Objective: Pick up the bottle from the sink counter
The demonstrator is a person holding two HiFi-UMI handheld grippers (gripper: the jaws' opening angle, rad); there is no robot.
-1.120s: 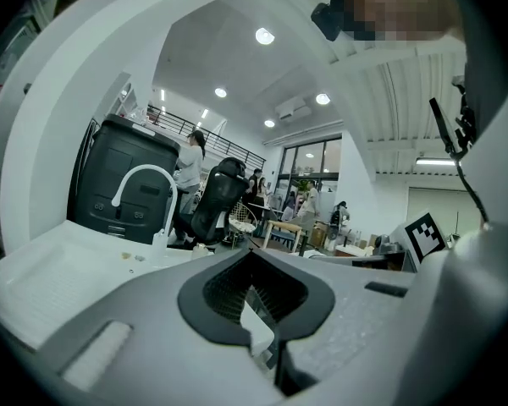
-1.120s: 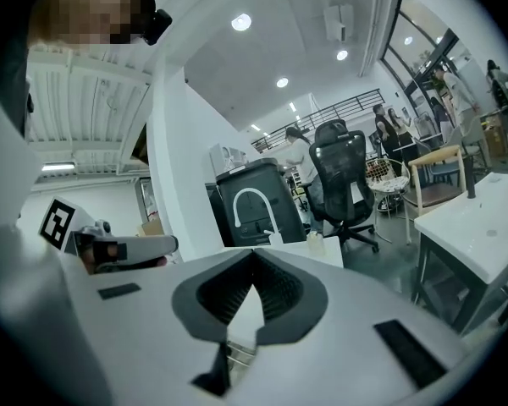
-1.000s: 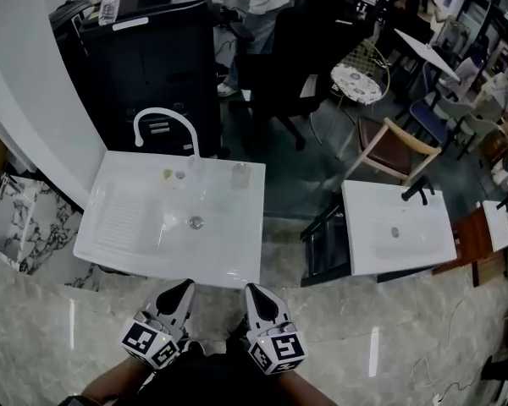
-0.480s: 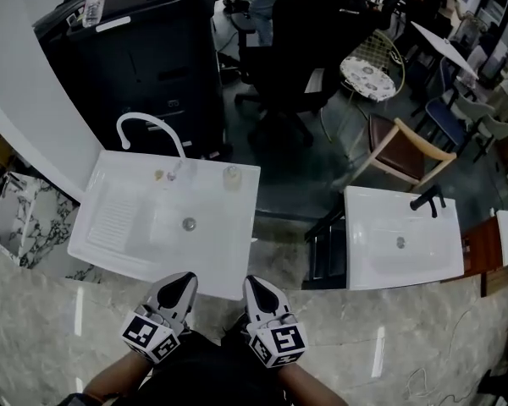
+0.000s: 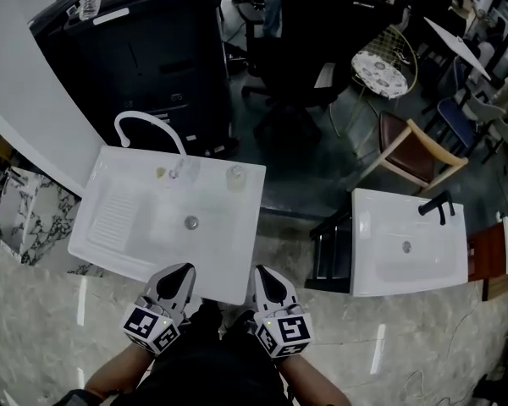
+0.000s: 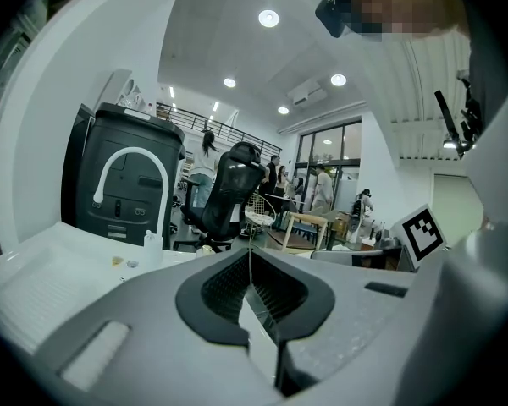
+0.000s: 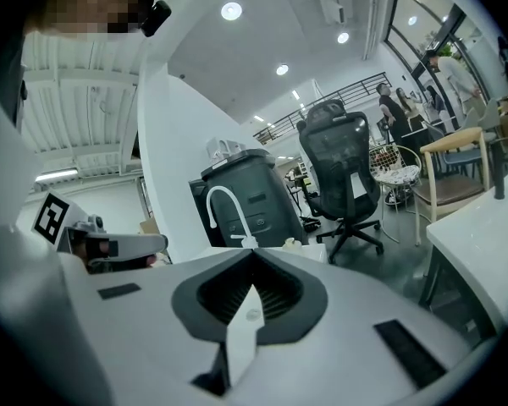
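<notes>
By sink: 2 tongs, L + R.

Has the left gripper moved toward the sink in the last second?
Yes. The left gripper has advanced: in the head view its tip sat just short of the front edge of the sink counter, and now overlaps it.

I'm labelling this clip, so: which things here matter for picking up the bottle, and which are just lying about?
For the job: bottle, sink counter, left tool, right tool (both shut, empty).
Lying about: second sink, office chair, wooden chair, black cabinet.
</notes>
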